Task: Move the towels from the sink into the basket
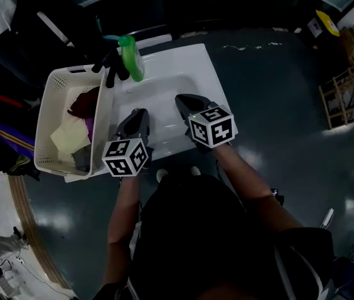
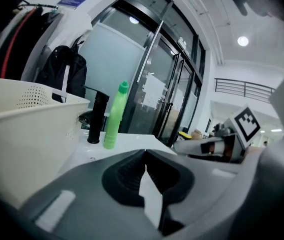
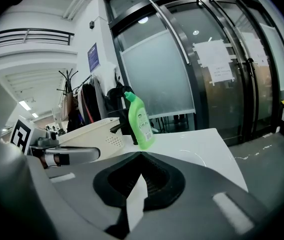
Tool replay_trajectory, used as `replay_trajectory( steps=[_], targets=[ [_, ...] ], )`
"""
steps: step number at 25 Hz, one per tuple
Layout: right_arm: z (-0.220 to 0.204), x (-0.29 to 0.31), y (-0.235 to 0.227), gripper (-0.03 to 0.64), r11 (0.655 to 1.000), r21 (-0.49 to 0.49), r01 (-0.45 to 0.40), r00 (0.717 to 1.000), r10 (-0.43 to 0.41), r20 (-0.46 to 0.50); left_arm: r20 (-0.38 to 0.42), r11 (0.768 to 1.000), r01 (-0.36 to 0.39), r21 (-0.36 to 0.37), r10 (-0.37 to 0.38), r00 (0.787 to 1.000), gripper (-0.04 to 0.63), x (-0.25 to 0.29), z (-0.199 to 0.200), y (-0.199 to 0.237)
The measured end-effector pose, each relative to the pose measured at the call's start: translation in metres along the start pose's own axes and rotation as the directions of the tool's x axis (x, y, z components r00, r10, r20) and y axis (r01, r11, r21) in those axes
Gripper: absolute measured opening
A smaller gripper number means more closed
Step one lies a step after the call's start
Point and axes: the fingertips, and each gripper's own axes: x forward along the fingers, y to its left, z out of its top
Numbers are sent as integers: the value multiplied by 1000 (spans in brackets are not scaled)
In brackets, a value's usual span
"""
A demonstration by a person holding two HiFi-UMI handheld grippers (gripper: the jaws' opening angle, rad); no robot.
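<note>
Towels (image 1: 70, 136) are sitting in basket (image 1: 44, 114) beside sink (image 1: 164, 77); left gripper (image 1: 139, 116) and right gripper (image 1: 186, 102) are hovering over sink, jaws together, empty. Guessing we're wrapping up, just backing off next.

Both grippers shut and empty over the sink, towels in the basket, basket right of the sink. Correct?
No. The basket stands left of the sink, as the head view shows. The rest holds: left gripper and right gripper shut and empty, towels in the basket.
</note>
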Motion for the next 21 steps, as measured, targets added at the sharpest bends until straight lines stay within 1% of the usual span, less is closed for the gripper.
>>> replay_trajectory(
  steps=[5, 11, 16, 21],
  targets=[
    [-4, 0, 2, -3, 1000, 1, 0, 1000, 0, -2, -6, 1000, 0, -5, 0, 1000, 9, -3, -4, 1],
    [1, 0, 1, -3, 1000, 0, 1, 1000, -1, 5, -6, 1000, -10, -3, 10, 1000, 9, -7, 1, 5],
    [9, -3, 0, -3, 999, 44, -7, 1000, 6, 25, -6, 1000, -10, -1, 10, 1000, 9, -11, 4, 5],
    [12, -4, 1, -3, 998, 54, -11, 999, 10, 30, -14, 1000, -6, -1, 6, 1000, 9, -13, 3, 2]
  ],
)
